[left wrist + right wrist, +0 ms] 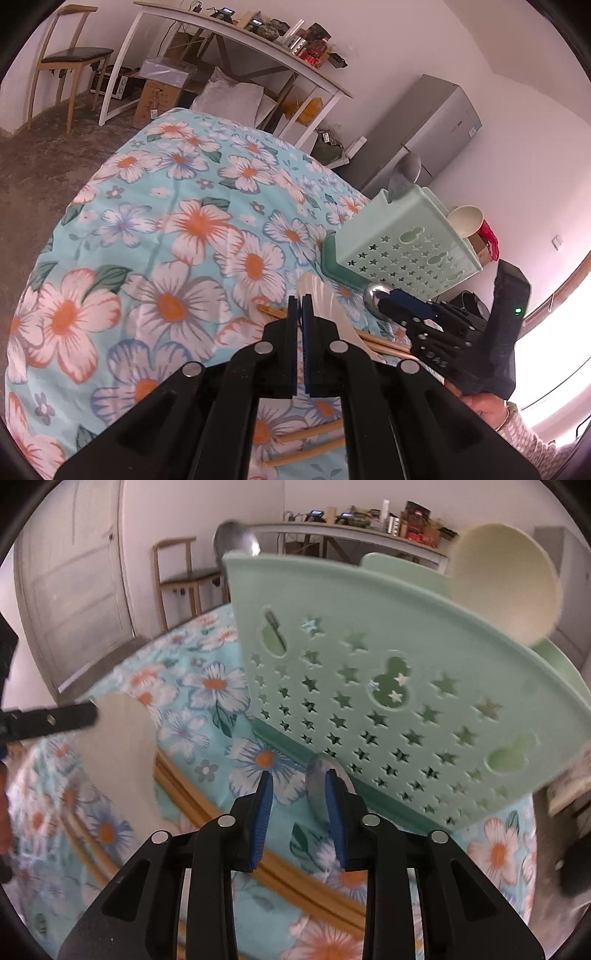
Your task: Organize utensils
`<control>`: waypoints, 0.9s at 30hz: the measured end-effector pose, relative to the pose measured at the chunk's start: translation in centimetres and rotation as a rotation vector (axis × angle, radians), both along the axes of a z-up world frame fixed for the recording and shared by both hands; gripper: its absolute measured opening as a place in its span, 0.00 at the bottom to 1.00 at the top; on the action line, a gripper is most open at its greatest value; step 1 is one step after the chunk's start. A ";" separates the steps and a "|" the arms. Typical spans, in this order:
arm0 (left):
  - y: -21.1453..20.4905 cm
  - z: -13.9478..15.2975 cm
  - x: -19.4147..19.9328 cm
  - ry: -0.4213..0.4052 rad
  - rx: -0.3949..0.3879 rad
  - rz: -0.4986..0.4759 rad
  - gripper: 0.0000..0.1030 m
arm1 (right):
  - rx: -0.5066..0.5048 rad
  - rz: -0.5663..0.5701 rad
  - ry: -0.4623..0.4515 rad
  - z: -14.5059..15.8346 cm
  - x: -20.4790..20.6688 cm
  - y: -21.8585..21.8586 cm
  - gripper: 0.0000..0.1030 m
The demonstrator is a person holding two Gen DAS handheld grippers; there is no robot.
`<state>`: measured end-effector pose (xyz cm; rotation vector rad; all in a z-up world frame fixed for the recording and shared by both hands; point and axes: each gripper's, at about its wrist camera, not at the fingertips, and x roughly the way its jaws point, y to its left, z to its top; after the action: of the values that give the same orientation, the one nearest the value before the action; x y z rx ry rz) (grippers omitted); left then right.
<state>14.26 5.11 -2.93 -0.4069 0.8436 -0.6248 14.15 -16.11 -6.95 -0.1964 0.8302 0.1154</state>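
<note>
A mint green utensil holder [406, 240] with star holes stands on the floral cloth; it fills the right wrist view [388, 686]. A cream spoon [506, 583] and a grey spoon [404, 177] stand in it. My left gripper [300, 299] is shut above a white plastic spoon [328, 306] lying on the cloth. My right gripper [297, 779] is open, its right finger beside a metal spoon bowl [317, 786] at the holder's base. Wooden chopsticks [207, 801] lie across the cloth.
The table is covered by a blue floral cloth [166, 229]. A white shelf table [229, 33] with clutter, a wooden chair [70, 55], boxes and a grey fridge [424, 129] stand behind.
</note>
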 end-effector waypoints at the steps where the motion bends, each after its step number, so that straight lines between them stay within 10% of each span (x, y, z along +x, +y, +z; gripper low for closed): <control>1: 0.1 -0.1 0.0 -0.001 0.000 0.000 0.01 | -0.021 0.002 0.005 -0.2 0.2 0.3 0.17; 7: 0.1 -0.3 0.2 0.001 -0.004 0.001 0.01 | -0.062 -0.029 0.033 -1.7 0.9 0.9 0.01; 22: 0.3 1.4 -0.5 -0.050 0.000 0.017 0.01 | 0.165 -0.072 -0.051 3.2 -3.3 -3.7 0.00; 27: 0.2 1.7 -0.6 -0.059 0.010 0.012 0.01 | 0.223 -0.107 0.037 1.3 -2.7 -5.7 0.47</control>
<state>13.68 5.27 -1.27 -0.3820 0.7870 -0.6182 11.42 -21.83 -5.66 0.0597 0.8565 0.1100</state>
